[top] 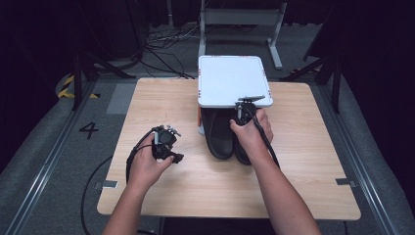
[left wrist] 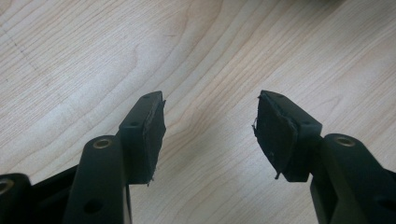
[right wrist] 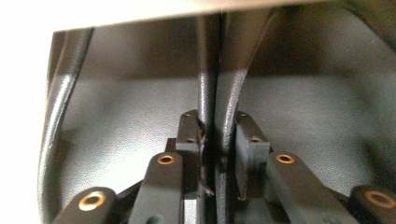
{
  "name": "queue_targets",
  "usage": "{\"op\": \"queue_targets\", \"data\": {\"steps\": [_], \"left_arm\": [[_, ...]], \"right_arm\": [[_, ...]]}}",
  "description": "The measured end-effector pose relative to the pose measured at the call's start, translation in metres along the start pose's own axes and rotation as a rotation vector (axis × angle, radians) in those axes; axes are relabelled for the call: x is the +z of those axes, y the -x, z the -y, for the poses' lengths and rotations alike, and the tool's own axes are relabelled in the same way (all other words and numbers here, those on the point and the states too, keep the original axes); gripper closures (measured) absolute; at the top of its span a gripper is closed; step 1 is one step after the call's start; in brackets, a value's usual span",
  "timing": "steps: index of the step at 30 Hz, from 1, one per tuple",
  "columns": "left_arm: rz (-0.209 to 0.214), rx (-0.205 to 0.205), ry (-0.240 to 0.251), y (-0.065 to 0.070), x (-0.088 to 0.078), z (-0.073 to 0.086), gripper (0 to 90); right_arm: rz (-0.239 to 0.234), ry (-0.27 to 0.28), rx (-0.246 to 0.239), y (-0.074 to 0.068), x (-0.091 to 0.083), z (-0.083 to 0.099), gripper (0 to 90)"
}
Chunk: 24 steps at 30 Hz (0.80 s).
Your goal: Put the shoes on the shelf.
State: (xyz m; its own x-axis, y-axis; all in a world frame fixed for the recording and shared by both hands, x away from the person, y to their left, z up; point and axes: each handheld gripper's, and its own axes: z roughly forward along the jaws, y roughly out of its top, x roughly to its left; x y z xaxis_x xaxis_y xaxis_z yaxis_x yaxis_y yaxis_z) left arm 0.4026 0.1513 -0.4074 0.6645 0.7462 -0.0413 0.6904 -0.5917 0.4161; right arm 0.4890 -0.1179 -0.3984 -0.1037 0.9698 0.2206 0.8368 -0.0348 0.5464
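A pair of black slippers (top: 221,139) lies side by side on the wooden table (top: 161,103), toes tucked under a white shelf (top: 230,78). My right gripper (top: 243,111) reaches in at the shelf's front edge. In the right gripper view its jaws (right wrist: 217,140) pinch the two inner rims of the slippers (right wrist: 208,93) together, with the dark insoles on either side. My left gripper (top: 172,152) rests low over bare wood left of the slippers. Its jaws (left wrist: 210,126) stand apart with nothing between them.
The white shelf stands on legs at the table's far middle, and its pale underside (right wrist: 140,11) hangs just above the right jaws. Cables trail from both grippers. Dark stands and loose cables lie on the floor beyond the table.
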Motion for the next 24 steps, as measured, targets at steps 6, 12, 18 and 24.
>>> {"op": "queue_targets", "data": {"steps": [6,12,18,24], "left_arm": [[0.006,0.003,-0.011,0.001,0.002,-0.002,42.7],[0.014,0.017,-0.017,0.006,0.005,-0.007,40.7],[0.022,0.038,-0.018,0.016,0.005,-0.015,37.7],[0.026,0.066,-0.027,0.029,0.005,-0.02,36.6]], "right_arm": [[-0.056,0.062,-0.023,0.009,-0.001,0.006,53.6],[-0.105,0.107,-0.051,0.02,-0.027,0.015,49.9],[-0.127,0.135,-0.096,0.038,-0.062,0.031,48.8],[-0.147,0.115,-0.145,0.055,-0.084,0.053,48.2]]}}
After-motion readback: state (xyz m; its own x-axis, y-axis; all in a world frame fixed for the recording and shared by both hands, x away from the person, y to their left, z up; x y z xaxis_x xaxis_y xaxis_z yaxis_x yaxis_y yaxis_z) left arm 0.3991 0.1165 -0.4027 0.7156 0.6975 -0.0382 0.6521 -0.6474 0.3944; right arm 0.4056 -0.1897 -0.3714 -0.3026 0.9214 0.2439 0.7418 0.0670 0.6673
